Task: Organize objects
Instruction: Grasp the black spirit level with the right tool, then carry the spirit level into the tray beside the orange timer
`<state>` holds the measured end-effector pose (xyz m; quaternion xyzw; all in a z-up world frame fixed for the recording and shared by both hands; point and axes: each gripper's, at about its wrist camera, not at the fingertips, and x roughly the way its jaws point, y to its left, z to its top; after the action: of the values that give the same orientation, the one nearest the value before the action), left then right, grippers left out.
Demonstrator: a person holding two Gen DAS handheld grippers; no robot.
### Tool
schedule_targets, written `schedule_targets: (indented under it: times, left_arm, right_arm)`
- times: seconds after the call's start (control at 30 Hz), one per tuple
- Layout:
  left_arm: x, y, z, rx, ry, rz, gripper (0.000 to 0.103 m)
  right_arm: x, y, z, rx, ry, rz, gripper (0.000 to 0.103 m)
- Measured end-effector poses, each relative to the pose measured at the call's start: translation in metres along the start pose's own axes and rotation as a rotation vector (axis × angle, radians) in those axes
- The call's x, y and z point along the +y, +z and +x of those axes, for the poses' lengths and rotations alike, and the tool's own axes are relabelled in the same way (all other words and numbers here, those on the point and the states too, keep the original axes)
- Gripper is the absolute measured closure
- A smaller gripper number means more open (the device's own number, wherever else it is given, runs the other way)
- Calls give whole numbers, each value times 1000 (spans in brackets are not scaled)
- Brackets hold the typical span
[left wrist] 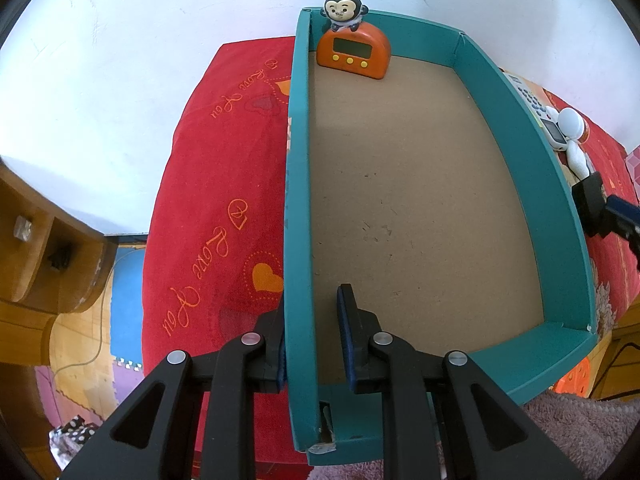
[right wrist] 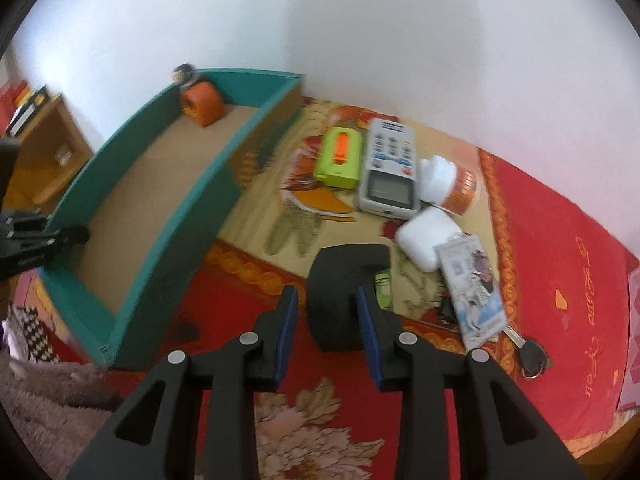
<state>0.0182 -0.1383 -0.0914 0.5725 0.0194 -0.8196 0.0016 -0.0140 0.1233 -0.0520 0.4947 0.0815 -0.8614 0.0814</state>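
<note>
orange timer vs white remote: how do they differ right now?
Place: the orange timer stands inside the teal box, at a far corner; the white remote lies outside it on the blanket.
Pose: the timer is upright, the remote flat.
Look: the timer is a rounded orange body with three yellow buttons and a monkey figure on top; the remote is a long white slab with many keys.
Both have a small grey screen.

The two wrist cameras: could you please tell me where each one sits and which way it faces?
Left wrist: on the left gripper, looking along the teal box, its fingers either side of the box's left wall; orange timer at the far end.
Right wrist: on the right gripper, facing a black block, remote and clutter on the blanket.
Shared: box, timer, remote.
</note>
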Motion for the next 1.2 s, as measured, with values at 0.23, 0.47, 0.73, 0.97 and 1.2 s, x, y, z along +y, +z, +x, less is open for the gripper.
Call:
schedule_targets:
  times: [0.23,0.47,0.73,0.97,1.2]
  left_arm:
    - [0,0,0,-1,-1,1,83]
    - [0,0,0,-1,-4,1,83]
    - [0,0,0,-1,-7,-1,83]
    - [0,1,0,-1,-10,0,83]
    - [1,1,0,0,-12,1,83]
  right_arm:
    - [36,-6,8,21,28,-86,72]
    - [34,-6,-2,12,77,-33,69]
    - [34,3,6,72,0,-102,64]
    - [22,2,29,128,4,-71,63]
    - [9,2,33,145,60,-6,62]
